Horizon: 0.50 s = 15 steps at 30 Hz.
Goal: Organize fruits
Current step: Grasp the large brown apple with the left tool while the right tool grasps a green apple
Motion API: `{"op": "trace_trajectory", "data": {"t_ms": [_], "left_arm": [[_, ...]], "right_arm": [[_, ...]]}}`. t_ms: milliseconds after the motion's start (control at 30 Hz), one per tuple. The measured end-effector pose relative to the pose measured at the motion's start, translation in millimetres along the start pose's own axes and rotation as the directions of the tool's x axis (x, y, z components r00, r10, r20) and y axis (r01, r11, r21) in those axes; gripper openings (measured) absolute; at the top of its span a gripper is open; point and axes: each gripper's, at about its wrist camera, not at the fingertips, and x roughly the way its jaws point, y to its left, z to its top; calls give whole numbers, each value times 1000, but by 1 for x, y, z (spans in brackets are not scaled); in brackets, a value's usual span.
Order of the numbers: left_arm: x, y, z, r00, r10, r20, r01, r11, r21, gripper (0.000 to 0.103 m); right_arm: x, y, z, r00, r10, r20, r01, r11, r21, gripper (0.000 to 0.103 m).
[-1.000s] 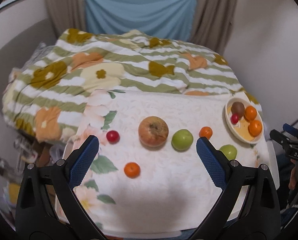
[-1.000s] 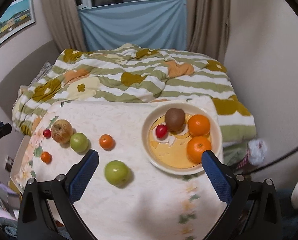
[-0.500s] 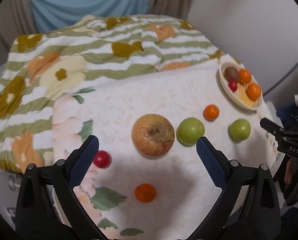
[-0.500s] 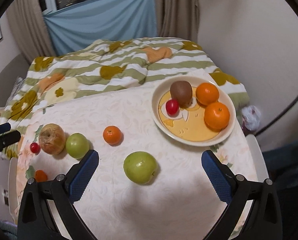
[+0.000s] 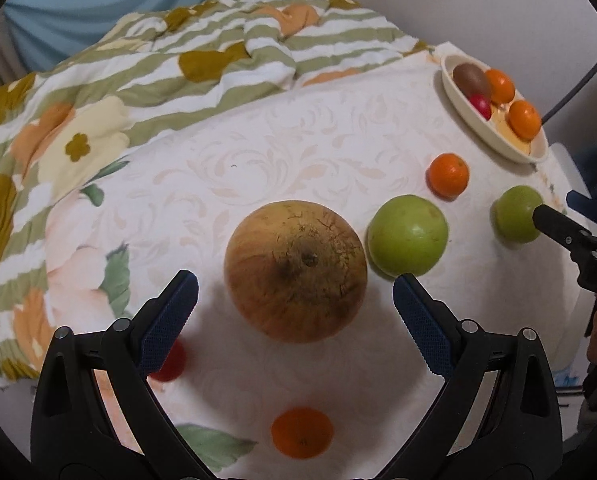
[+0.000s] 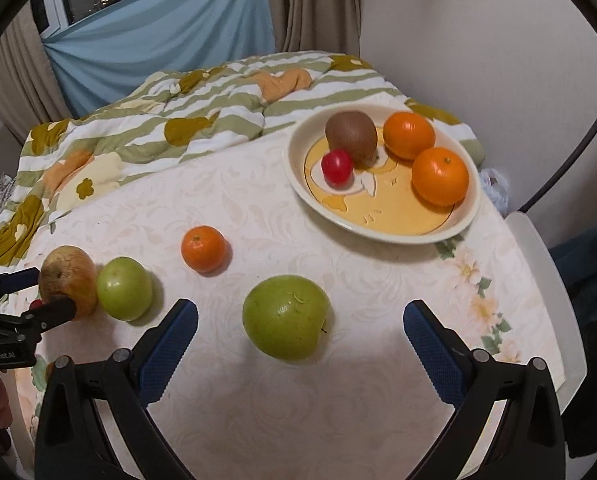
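Observation:
My left gripper point(image 5: 294, 292) is open, its blue pads flanking a large brownish apple point(image 5: 295, 272) without touching it. Right of that fruit sit a green apple point(image 5: 407, 234), a small orange point(image 5: 447, 175) and a second green apple point(image 5: 516, 214). A red cherry tomato point(image 5: 170, 360) and another orange point(image 5: 301, 433) lie close under the left gripper. My right gripper point(image 6: 300, 336) is open just before the nearer green apple point(image 6: 285, 316). The cream plate point(image 6: 464, 216) at the far right holds a kiwi point(image 6: 350, 134), a red tomato point(image 6: 337, 166) and two oranges point(image 6: 439, 176).
The fruits rest on a white floral cloth point(image 6: 238, 208) over a table. Behind it lies a rumpled green-striped flowered quilt point(image 5: 202, 56), then a blue curtain point(image 6: 158, 44). A wall stands close at the right, and the table's right edge point(image 6: 538, 264) is near the plate.
Both grippers have moved forward and down. The left now has the brownish apple between its open fingers; the right has closed in on the green apple. No fruit has moved.

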Motion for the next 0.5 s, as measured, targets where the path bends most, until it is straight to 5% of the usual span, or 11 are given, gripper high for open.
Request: {"op": "trace_trajectory", "data": {"t_ms": [100, 300, 500], "left_arm": [[9, 0, 1, 1000, 0, -9, 0, 1000, -8, 103], [20, -2, 4, 999, 15, -39, -15, 1000, 8, 82], [20, -3, 3, 999, 23, -31, -22, 1000, 14, 82]], "right_arm": [[7, 0, -2, 1000, -11, -8, 11, 1000, -6, 103], [20, 0, -1, 1000, -10, -25, 10, 1000, -5, 99], [31, 3, 3, 999, 3, -47, -5, 1000, -26, 85]]}}
